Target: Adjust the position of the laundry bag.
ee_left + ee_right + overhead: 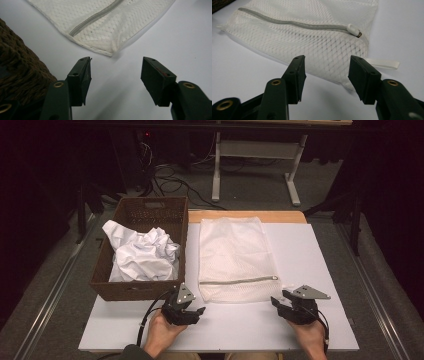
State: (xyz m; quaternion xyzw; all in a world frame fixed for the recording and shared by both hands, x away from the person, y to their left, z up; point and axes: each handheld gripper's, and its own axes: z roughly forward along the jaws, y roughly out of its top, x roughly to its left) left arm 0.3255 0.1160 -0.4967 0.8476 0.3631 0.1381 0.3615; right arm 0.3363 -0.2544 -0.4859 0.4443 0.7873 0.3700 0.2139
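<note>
Mesh laundry bag (233, 257) lay flat on the white table (310, 255), zipper (294, 23) shut, beside the basket (145, 210) – left gripper (191, 312) and right gripper (283, 306) both agape, empty, near its front edge. Best move: right pinches the zipper pull (353, 30), left pins the corner – then slide

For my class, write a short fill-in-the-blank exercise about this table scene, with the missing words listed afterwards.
1. The crumpled white cloth lies inside the brown woven ____.
2. The white mesh bag lies flat on the table with its grey ____ shut.
3. Seen from above, the mesh bag lies to the ____ of the container holding the cloth.
4. Both tongs, left and right, are ____ and hold nothing.

Missing words: basket; zip; right; open
</note>
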